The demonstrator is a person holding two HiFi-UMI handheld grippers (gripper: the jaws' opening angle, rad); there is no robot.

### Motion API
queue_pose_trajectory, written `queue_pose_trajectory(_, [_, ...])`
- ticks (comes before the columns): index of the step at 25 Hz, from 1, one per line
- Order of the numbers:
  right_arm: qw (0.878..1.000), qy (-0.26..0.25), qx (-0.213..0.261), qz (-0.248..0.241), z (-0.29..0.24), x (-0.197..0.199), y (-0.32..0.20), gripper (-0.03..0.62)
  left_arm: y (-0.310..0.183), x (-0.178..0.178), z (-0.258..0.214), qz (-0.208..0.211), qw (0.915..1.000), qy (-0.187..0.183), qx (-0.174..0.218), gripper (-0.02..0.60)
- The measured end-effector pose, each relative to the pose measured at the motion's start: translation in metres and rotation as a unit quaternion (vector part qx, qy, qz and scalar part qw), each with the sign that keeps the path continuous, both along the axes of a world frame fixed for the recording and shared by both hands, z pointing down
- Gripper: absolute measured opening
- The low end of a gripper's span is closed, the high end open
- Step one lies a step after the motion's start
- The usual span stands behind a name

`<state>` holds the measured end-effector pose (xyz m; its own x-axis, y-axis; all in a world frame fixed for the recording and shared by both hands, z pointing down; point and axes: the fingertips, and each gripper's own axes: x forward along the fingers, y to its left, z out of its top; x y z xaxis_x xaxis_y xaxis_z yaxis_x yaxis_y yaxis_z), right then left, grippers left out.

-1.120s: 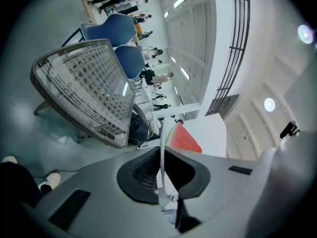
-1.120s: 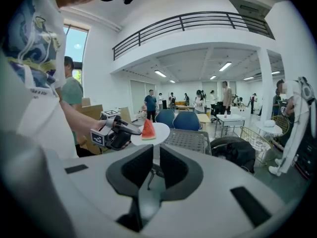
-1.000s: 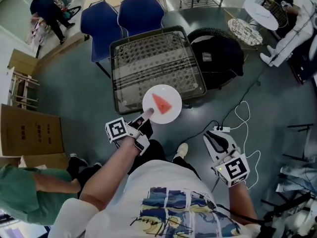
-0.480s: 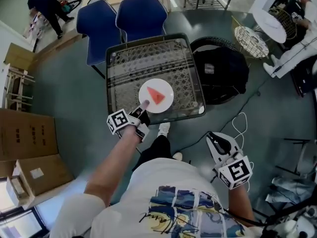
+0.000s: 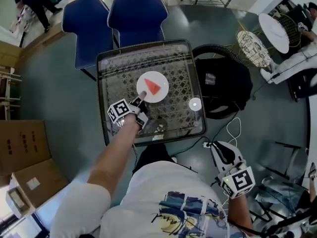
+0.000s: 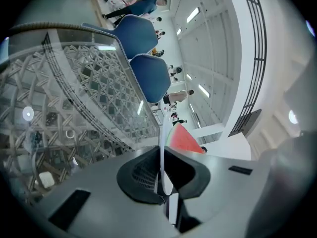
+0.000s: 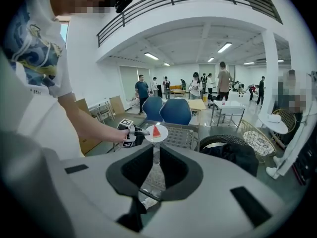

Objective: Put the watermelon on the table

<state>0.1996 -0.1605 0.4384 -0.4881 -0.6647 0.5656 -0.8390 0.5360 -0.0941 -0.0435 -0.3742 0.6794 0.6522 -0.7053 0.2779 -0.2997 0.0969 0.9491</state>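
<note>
A red wedge of watermelon (image 5: pixel 152 87) lies on a round white plate (image 5: pixel 161 94). My left gripper (image 5: pixel 142 97) is shut on the plate's near rim and holds it over the middle of the glass-topped lattice table (image 5: pixel 173 120). In the left gripper view the plate's thin edge (image 6: pixel 162 148) stands between the jaws, with the watermelon (image 6: pixel 186 141) just beyond. My right gripper (image 5: pixel 214 145) hangs low at the right, off the table's near corner, its jaws all but together and empty. The right gripper view looks past its jaws (image 7: pixel 156 155) to the plate (image 7: pixel 162 133) and the left gripper (image 7: pixel 141 131).
Two blue chairs (image 5: pixel 133 14) stand at the table's far side. A black round seat with dark cloth (image 5: pixel 223 81) is right of it, a wicker stand (image 5: pixel 253 48) farther right. A white cable and power strip (image 5: pixel 232 128) lie on the floor. Cardboard boxes (image 5: pixel 20 143) sit at left.
The person has stepped up to the table. My left gripper carried the plate from past the near edge to over the table's middle and lower. The right gripper came along.
</note>
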Motion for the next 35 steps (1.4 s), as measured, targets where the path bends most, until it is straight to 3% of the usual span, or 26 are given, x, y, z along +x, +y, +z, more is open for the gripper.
queue_pose_trajectory(9, [0.998,0.023,-0.042,0.030,0.011,0.001,-0.040,0.046,-0.075,-0.018,0.072,-0.008,0.9986,-0.028,-0.045,0.025])
queue_pose_trajectory(21, [0.995,0.032,-0.085,0.041,0.027,-0.003,-0.048,0.046,-0.107,-0.026,0.107,-0.001,0.9958,-0.051,-0.076,0.025])
queue_pose_trajectory(26, [0.995,0.029,-0.085,0.041,0.024,-0.005,-0.055,0.046,-0.110,-0.026,0.111,0.011,0.9863,-0.124,-0.108,0.027])
queue_pose_trajectory(29, [0.996,0.031,-0.080,0.036,0.024,-0.010,-0.058,0.046,-0.115,-0.029,0.111,0.029,0.9789,-0.172,-0.106,0.042])
queue_pose_trajectory(35, [0.996,0.035,-0.077,0.035,0.022,-0.012,-0.059,0.046,-0.120,-0.032,0.109,0.064,0.9512,-0.285,-0.099,0.082])
